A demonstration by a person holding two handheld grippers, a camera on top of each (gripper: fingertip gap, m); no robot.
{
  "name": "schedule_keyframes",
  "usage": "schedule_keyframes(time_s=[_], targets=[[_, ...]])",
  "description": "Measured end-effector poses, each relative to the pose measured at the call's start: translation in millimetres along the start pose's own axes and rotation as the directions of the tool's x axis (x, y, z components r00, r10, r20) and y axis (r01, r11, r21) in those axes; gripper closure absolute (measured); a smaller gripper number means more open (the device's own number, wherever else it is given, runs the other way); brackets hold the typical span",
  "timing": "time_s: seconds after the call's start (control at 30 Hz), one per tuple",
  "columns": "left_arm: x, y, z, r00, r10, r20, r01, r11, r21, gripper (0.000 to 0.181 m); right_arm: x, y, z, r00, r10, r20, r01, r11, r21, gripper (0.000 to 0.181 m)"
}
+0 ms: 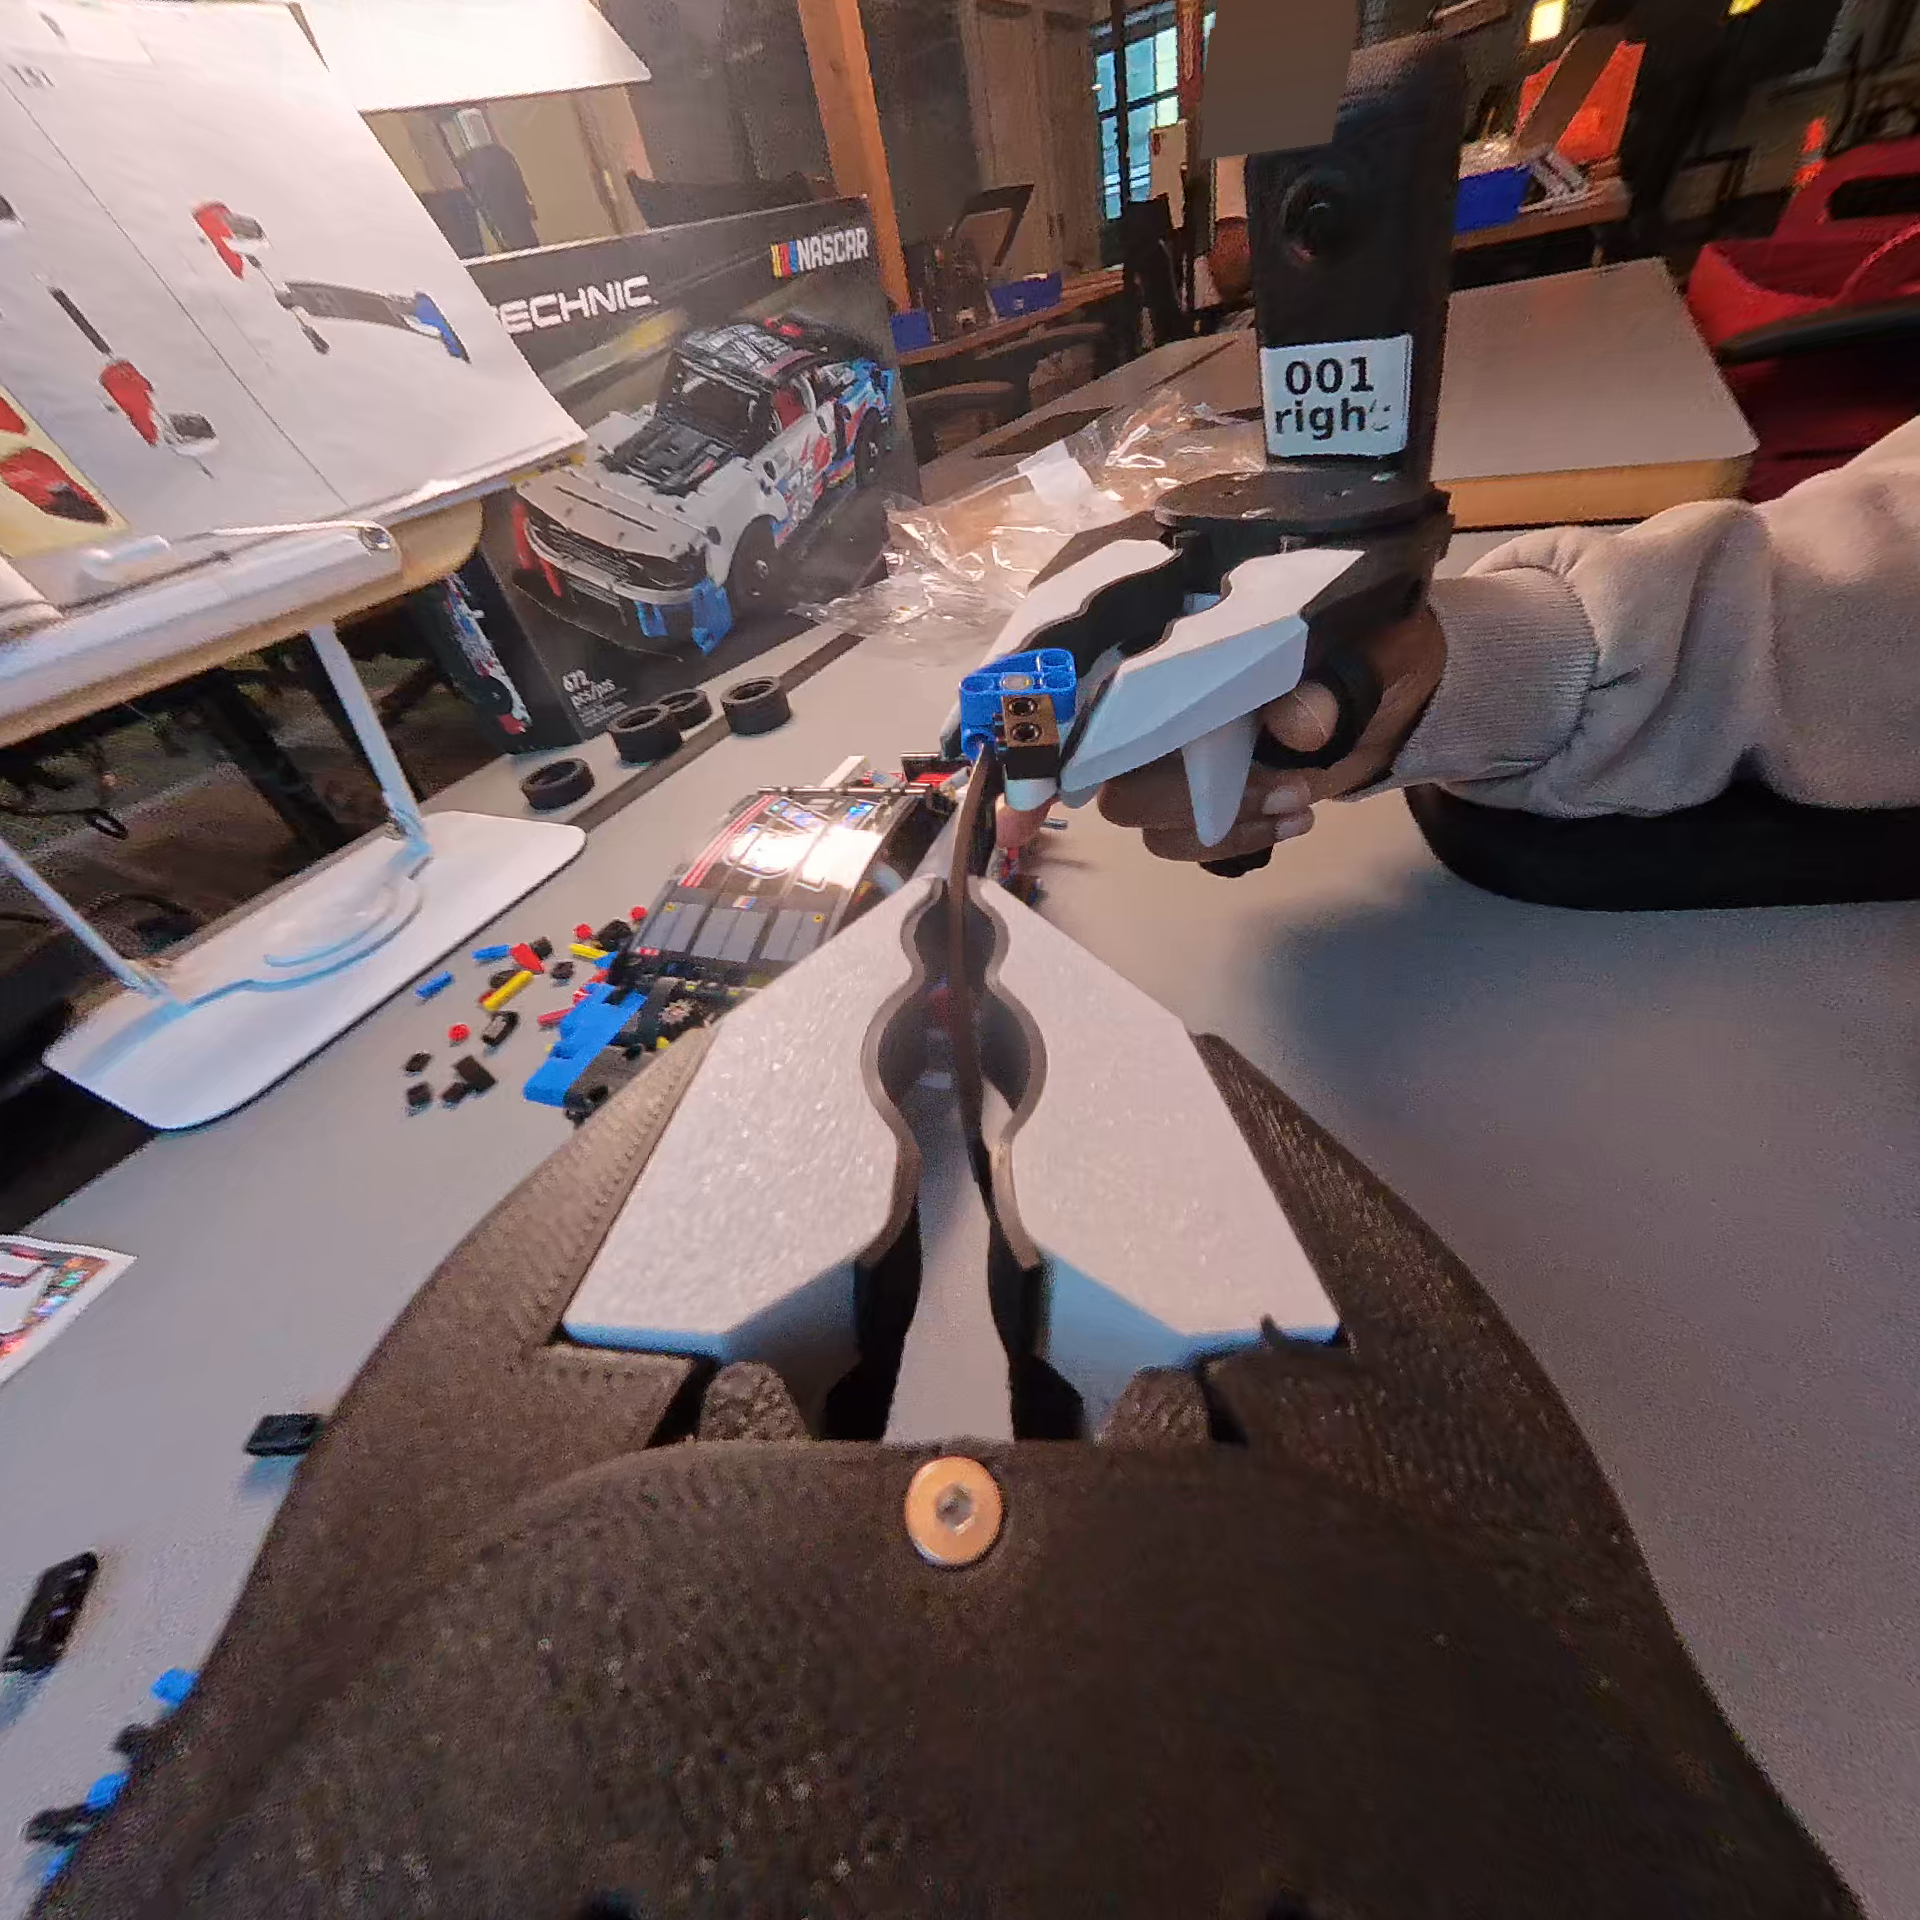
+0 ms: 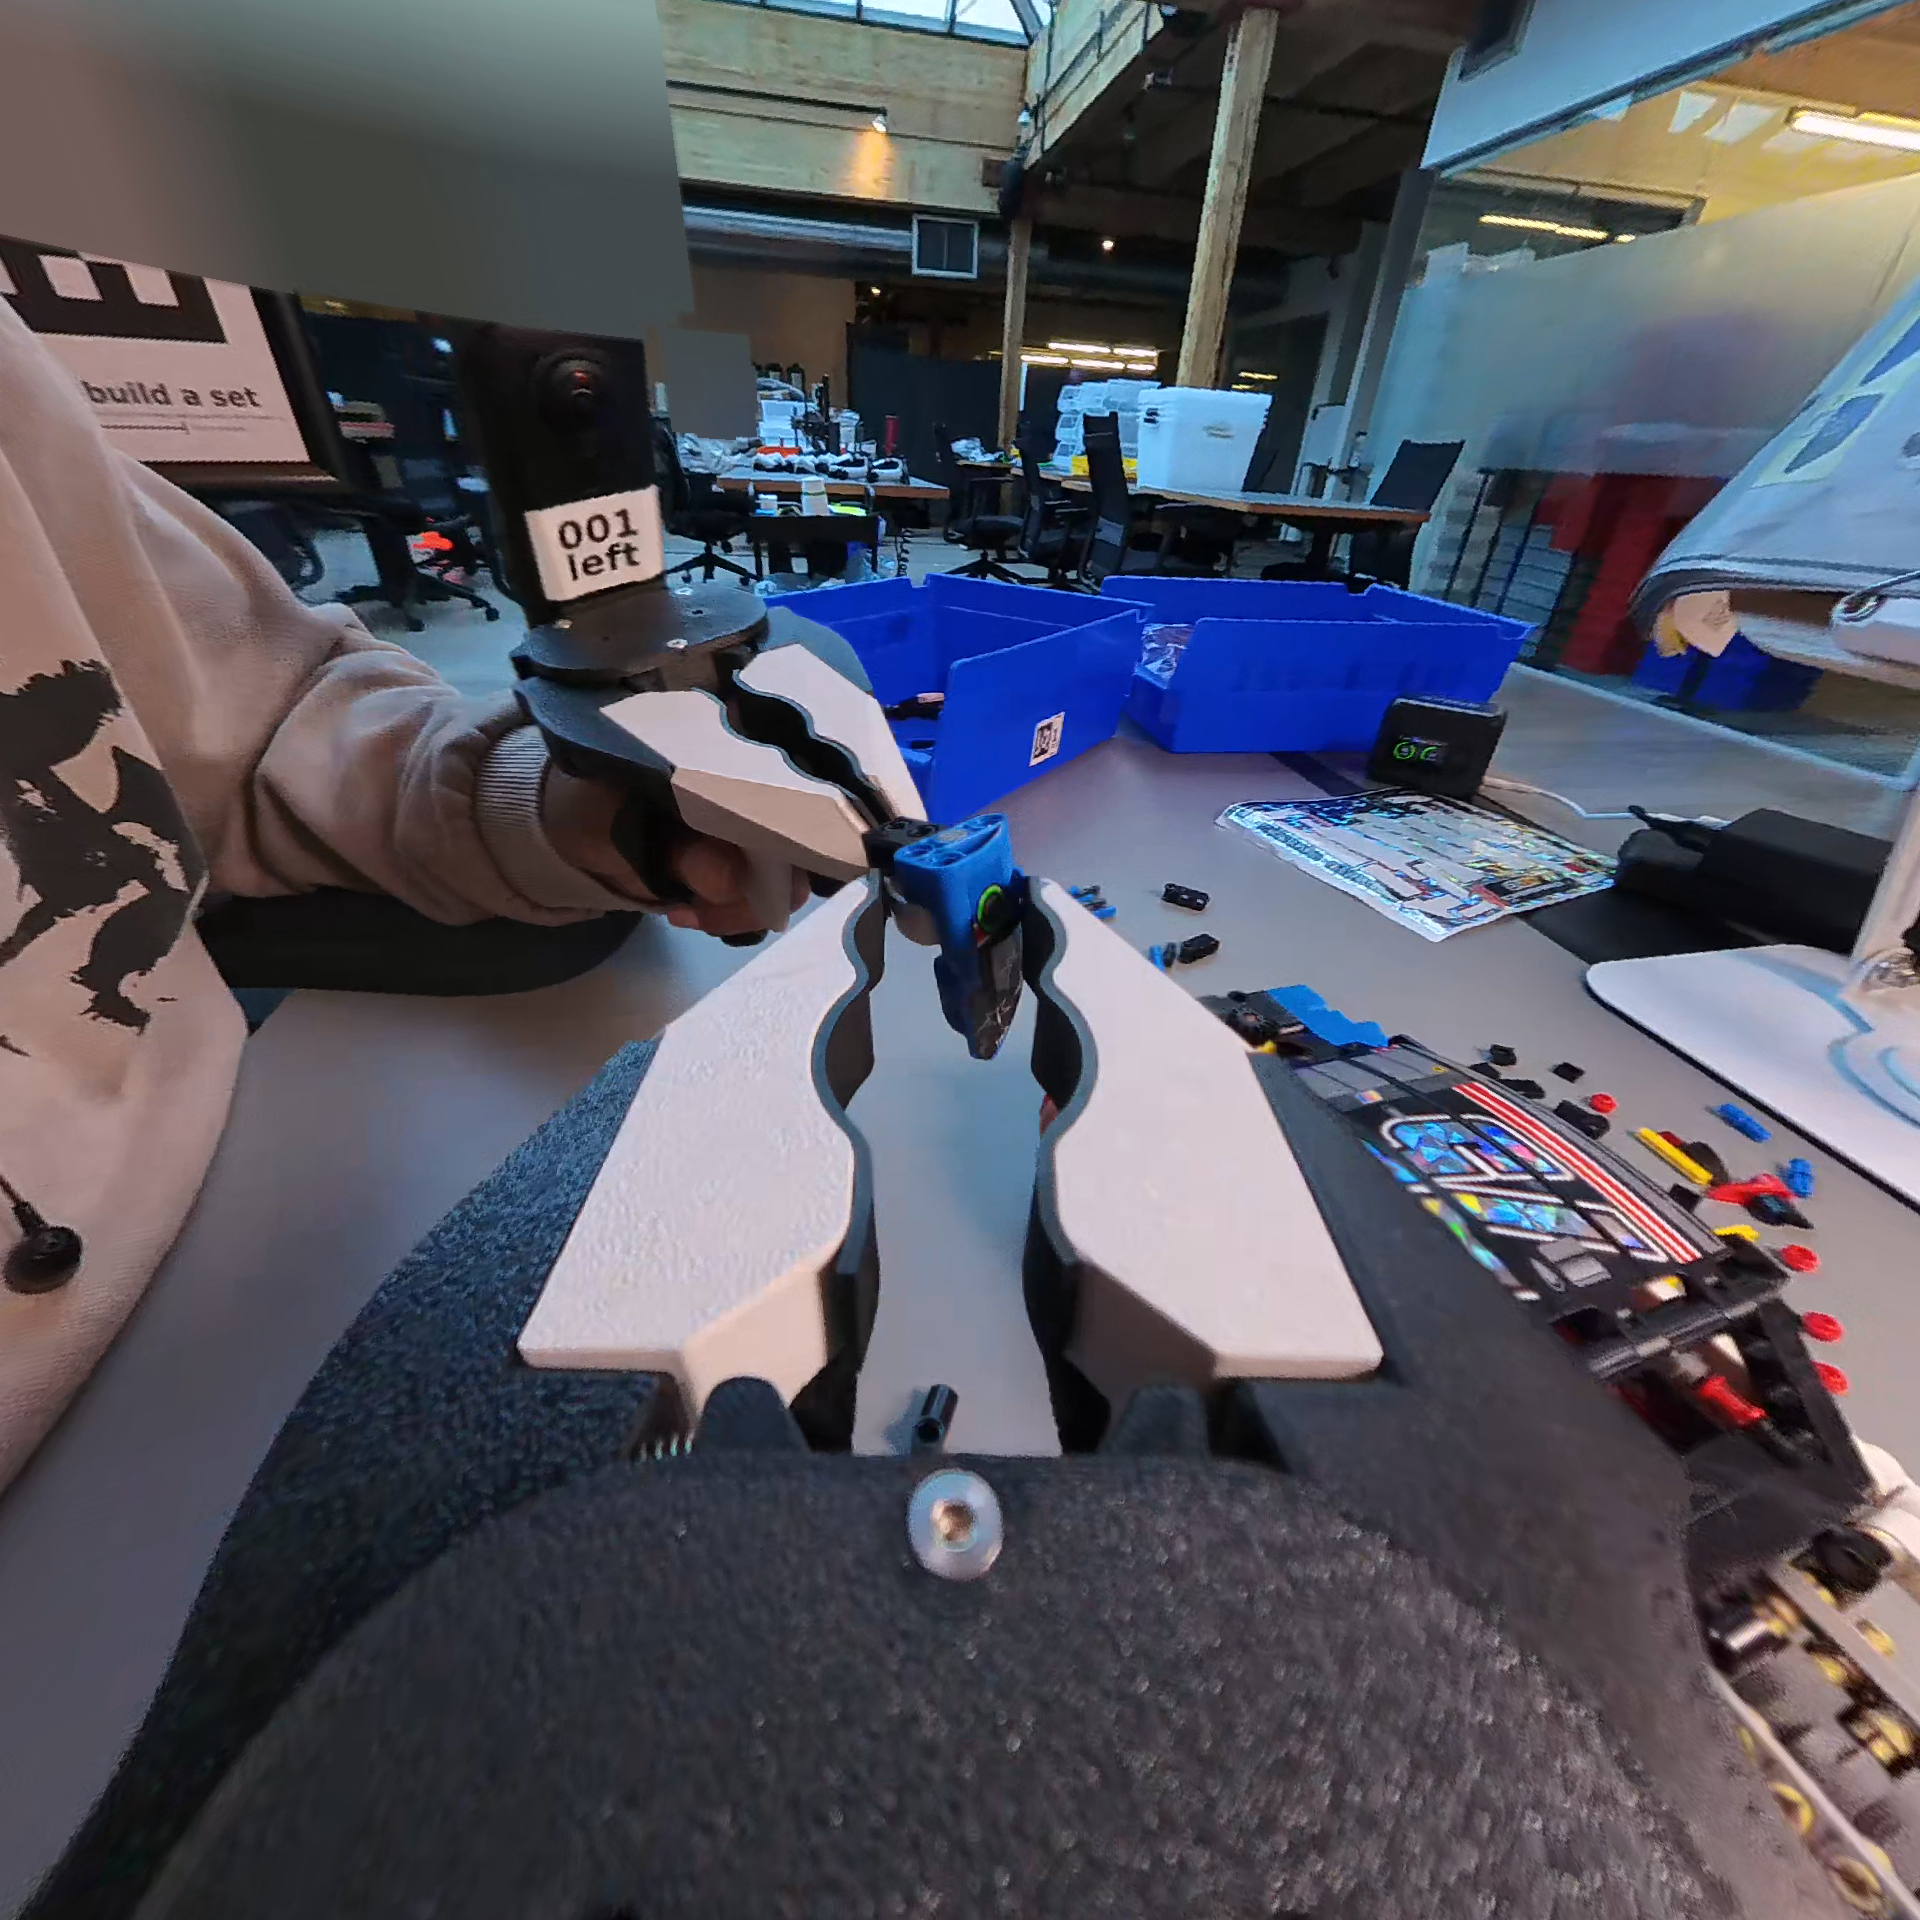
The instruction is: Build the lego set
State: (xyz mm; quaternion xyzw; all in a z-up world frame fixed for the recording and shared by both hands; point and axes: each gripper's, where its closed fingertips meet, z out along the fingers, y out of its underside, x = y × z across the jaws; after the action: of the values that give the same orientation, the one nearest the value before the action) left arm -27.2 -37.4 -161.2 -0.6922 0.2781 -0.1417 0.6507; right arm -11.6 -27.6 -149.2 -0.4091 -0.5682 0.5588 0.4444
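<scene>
We hold a small subassembly in mid-air: our left gripper [image 1: 961,914] pinches its thin black panel [image 1: 964,997], our right gripper [image 2: 951,935] clamps its blue piece [image 2: 961,904]. Next, press them together squarely above the unfinished car [image 2: 1538,1195]

Matt printed plastic meets glossy Lego on a smooth grey workbench.

The left gripper [image 1: 961,904] has grainy white plastic fingers [image 1: 790,1132] on a rough, ridged black body with one bright metal screw [image 1: 953,1509]. The blue Lego piece [image 2: 971,914] is shiny plastic. The car body [image 2: 1507,1195] carries holographic foil stickers; far off lie crinkled clear plastic bags [image 1: 997,530], a glossy cardboard box [image 1: 717,457] and matt paper instructions [image 1: 260,281].
</scene>
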Motion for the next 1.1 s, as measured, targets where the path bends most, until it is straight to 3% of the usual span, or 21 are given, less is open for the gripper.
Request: schedule_keyframes(time_s=[0.13, 0.27, 0.37, 0.6, 0.83, 0.9, 1.1], targets=[[3, 1, 0, 0.989, -0.125, -0.078, 0.126, 0.992, 0.003, 0.181, -2, -1, -5, 0.996, 0.05, 0.068, -0.05, 0.999, -0.007, 0.158], [0, 0, -2, 0.978, -0.185, -0.097, 0.187, 0.982, 0.011, 0.181, 6, -4, -13, 0.998, 0.047, 0.045, -0.047, 0.999, -0.003, 0.16], [-1, 1, -1, 0.977, -0.191, -0.096, 0.193, 0.981, 0.006, 0.181, 9, -5, -15, 0.999, 0.038, 0.031, -0.038, 0.999, -0.002, 0.167], [-11, 11, 0, 0.974, -0.225, -0.039, 0.224, 0.974, -0.037, 0.181, 16, -6, -15, 1.0, 0.005, -0.028, -0.006, 1.0, -0.019, 0.165], [-16, 18, 2, 0.981, -0.194, 0.02, 0.195, 0.978, -0.072, 0.181, 21, 21, 10, 0.97, -0.152, -0.192, 0.107, 0.969, -0.223, 0.14], [-13, 18, 3, 0.984, -0.175, 0.017, 0.176, 0.981, -0.083, 0.181, 19, 27, 15, 0.96, -0.198, -0.197, 0.143, 0.954, -0.264, 0.148], [-5, 17, 3, 0.985, -0.172, -0.03, 0.169, 0.981, -0.1, 0.181, 9, 14, 11, 0.98, -0.155, -0.125, 0.131, 0.975, -0.181, 0.156]])
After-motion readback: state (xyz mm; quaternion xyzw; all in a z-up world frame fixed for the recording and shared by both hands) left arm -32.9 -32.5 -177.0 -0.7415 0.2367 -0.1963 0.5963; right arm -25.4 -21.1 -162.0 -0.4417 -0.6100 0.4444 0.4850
